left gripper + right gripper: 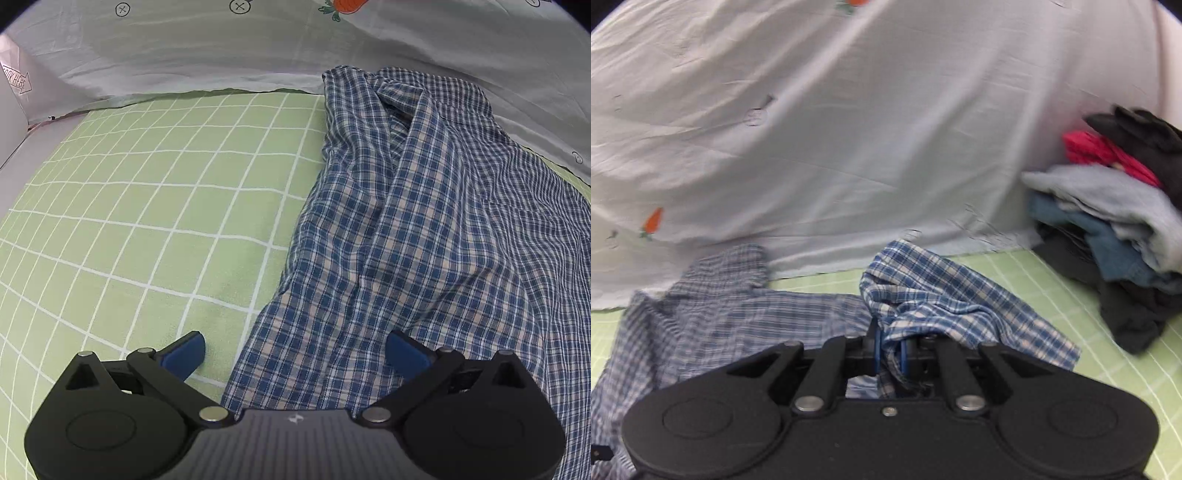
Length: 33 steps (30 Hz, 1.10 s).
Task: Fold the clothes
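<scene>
From the left wrist, the left gripper (295, 350) hangs with its blue pads spread wide over the near edge of the blue-and-white plaid cotton shirt (424, 221), which lies on the green grid-patterned sheet (147, 221).

From the right wrist, the right gripper (890, 350) is clamped on a bunched fold of that shirt (942, 295); a pile of folded clothes (1126, 240) sits far right.
</scene>
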Available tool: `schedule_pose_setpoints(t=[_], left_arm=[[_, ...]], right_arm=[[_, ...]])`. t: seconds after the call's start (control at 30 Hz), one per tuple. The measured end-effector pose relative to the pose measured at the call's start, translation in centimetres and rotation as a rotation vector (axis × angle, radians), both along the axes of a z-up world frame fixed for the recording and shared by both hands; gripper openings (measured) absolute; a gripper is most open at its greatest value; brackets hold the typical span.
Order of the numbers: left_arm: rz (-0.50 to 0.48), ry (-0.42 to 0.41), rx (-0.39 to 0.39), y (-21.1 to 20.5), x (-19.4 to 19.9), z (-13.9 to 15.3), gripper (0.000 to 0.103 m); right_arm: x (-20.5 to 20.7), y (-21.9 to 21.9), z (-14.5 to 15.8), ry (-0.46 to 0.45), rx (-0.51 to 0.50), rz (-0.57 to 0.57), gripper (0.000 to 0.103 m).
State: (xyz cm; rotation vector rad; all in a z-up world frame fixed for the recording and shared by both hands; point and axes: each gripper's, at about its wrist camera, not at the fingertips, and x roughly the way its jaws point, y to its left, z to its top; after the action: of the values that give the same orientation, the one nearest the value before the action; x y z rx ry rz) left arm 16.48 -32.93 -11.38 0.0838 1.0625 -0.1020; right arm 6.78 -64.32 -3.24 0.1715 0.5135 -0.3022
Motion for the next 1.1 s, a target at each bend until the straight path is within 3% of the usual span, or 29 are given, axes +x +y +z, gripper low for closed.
schedule_pose_setpoints(t=[0.1,0.2,0.23,0.27,0.3,0.33,0.47,0.63,0.8,1.1], left_arm=[[0.003,0.001,0.004,-0.1,0.0,0.0,0.103],[-0.002,0.008,0.016,-0.3,0.0,0.1,0.103],[-0.008,0.009,0.024,-0.4,0.0,0.1,0.103],[-0.014,0.005,0.033,-0.5,-0.1,0.3,0.102],[-0.018,0.000,0.040,-0.6,-0.2,0.5,0.102],[-0.017,-0.007,0.042,-0.7,-0.3,0.8,0.102],[-0.018,-0.041,0.021,-1.1,-0.7,2.5,0.102],[-0.063,-0.101,-0.014,-3.3,-1.4,5.4,0.102],[-0.215,-0.129,-0.069,-7.8,-1.9,7.0,0.102],[-0.489,-0.154,-0.137,-16.9,-2.9,7.4,0.093]], right_arm=[[2.1,4.3,-1.4,0.050,0.083,0.168,0.011],[3.3,7.7,-4.2,0.216,0.076,0.264,0.016],[3.1,8.5,-4.6,0.244,0.058,0.286,0.031],[2.4,8.9,-4.4,0.238,0.040,0.290,0.054],[1.7,9.1,-4.1,0.221,0.023,0.289,0.066],[0.8,9.1,-3.5,0.201,0.001,0.281,0.086],[-2.6,7.5,-1.8,0.154,-0.085,0.186,0.101],[-5.4,3.0,-3.8,0.239,-0.105,-0.060,0.102],[-7.5,-0.8,-6.8,0.337,-0.098,-0.235,0.102],[-7.8,-2.3,-7.4,0.312,-0.047,-0.285,0.103]])
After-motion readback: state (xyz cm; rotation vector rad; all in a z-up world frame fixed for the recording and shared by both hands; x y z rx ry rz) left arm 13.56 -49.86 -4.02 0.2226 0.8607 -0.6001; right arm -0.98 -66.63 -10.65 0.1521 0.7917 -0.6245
